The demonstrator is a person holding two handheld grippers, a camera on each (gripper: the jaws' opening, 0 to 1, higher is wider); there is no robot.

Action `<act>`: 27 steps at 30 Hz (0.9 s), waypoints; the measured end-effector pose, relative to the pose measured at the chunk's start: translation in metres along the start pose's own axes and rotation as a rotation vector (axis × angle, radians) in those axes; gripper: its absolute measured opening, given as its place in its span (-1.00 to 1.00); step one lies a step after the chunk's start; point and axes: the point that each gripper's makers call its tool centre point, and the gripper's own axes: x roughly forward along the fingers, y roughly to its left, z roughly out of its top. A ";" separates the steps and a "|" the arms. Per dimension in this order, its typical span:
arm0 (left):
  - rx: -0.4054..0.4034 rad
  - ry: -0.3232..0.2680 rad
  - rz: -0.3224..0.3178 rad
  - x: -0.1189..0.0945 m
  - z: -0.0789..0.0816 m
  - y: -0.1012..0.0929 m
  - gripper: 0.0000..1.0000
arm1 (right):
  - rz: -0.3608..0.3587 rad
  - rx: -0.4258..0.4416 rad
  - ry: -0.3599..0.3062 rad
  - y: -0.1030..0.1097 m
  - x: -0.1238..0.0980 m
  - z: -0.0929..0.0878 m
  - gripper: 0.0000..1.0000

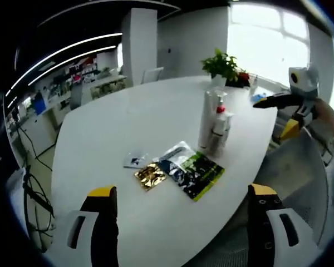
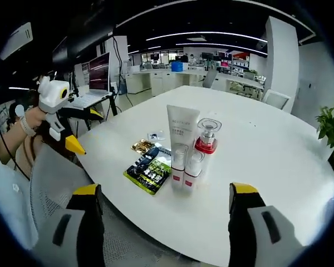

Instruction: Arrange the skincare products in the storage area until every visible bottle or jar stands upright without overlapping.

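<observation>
Both grippers, left [image 1: 181,200] and right [image 2: 164,197], hang released and empty. Bottles [image 2: 190,150] stand upright, clustered on the table [image 2: 267,161]. Sachets [image 2: 150,169] lie flat beside them.

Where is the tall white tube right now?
In the right gripper view, the tall white tube stands upright mid-table, behind two small bottles, left of the red-collared pump bottle.

A white surface [image 2: 278,167] carries a white tube [image 2: 182,133], a clear bottle with a red collar [image 2: 206,139], a green-and-black patterned sachet [image 2: 150,173] and a gold sachet [image 2: 142,146].
</observation>
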 end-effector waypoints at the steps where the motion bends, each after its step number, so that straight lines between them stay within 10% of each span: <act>1: -0.002 -0.003 -0.005 0.000 0.001 -0.001 0.93 | 0.001 0.001 0.002 -0.001 0.000 -0.001 0.93; 27: 0.047 0.106 -0.069 0.059 0.007 0.044 0.92 | 0.004 -0.005 0.010 -0.013 0.026 0.006 1.00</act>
